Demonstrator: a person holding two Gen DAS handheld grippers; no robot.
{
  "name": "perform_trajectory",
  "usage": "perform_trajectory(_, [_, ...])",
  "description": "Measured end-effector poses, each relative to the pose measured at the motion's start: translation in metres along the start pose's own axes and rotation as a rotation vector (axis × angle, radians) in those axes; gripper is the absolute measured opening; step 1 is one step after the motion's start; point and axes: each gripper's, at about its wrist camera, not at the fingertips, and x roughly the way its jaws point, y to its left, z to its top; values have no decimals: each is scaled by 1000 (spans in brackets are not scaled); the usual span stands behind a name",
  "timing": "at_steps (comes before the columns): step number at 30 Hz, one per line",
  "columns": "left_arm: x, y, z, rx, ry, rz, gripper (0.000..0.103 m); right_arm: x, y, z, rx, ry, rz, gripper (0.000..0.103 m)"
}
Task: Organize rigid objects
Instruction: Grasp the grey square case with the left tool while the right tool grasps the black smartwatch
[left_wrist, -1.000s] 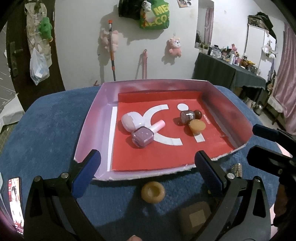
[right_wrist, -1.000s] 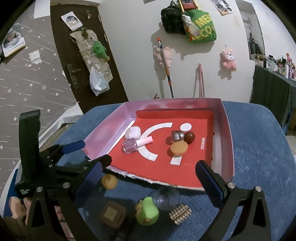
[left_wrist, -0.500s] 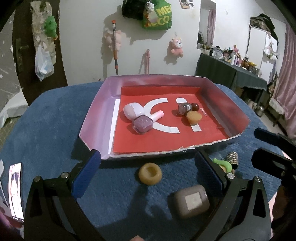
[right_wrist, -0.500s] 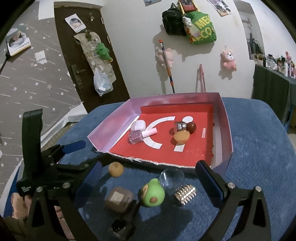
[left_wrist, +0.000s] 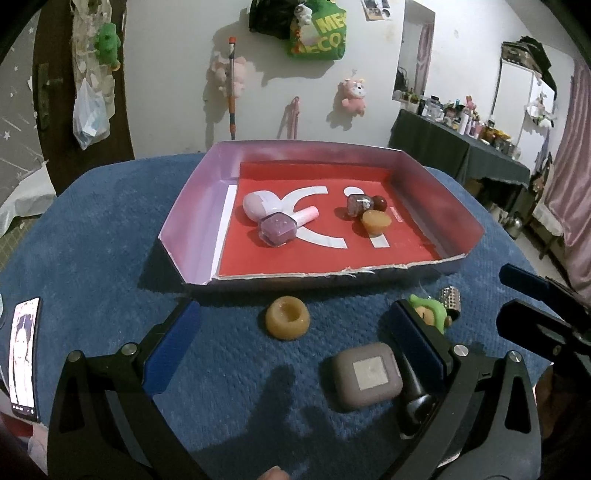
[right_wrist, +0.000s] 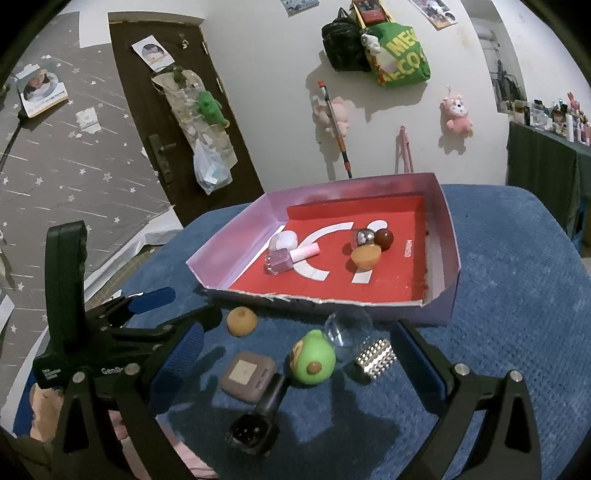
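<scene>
Left gripper (left_wrist: 295, 336) held low over the blue-carpeted table (left_wrist: 92, 240), jaws spread wide and gripping nothing. Between those jaws and slightly ahead, a tan ring-shaped resin piece (left_wrist: 287, 322); nearer the right-hand jaw, a grey-brown rounded square case with a pale panel (left_wrist: 365, 374). Against the inner face of that same jaw, a black bottle lying on its side (left_wrist: 413, 391); just past its tip, a green avocado-shaped toy (left_wrist: 430, 314) and a silver studded cylinder (left_wrist: 450, 300). Straight ahead beyond the jaws, a shallow cardboard tray with pink walls and a red floor (left_wrist: 192, 206), holding a purple nail-polish bottle with a pink cap (left_wrist: 280, 229), a pale lilac oval case (left_wrist: 258, 205), a shiny metallic cube (left_wrist: 356, 204), a dark red ball (left_wrist: 379, 202) and an orange dome-shaped piece (left_wrist: 376, 222). Outside the left-hand jaw, a phone with a lit screen (left_wrist: 24, 354) at the table edge. Right gripper (right_wrist: 295, 349) likewise released, jaws wide apart and empty. Between them, the avocado toy, the studded cylinder, a clear glass ball (right_wrist: 347, 332) touching the toy, the square case and the black bottle close below; tan ring ahead toward the left-hand jaw, beside the tray's near wall.
</scene>
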Motion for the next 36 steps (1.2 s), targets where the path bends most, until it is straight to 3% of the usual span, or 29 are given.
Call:
perform_trajectory(8, [-7, 1, -8, -24, -27, -20, 103, -4, 2, -11, -4, -15, 1, 103])
perform_trajectory(22, [1, -1, -33, -24, 67, -83, 103, -10, 5, -35, -10, 3, -30, 103])
perform_trajectory(28, [2, -9, -44, 16, 82, -54, 103, -6, 9, -47, -33, 42, -56, 103])
perform_trajectory(36, [6, -6, -52, 0, 125, -77, 103, -2, 9, -58, -46, 76, -80, 103])
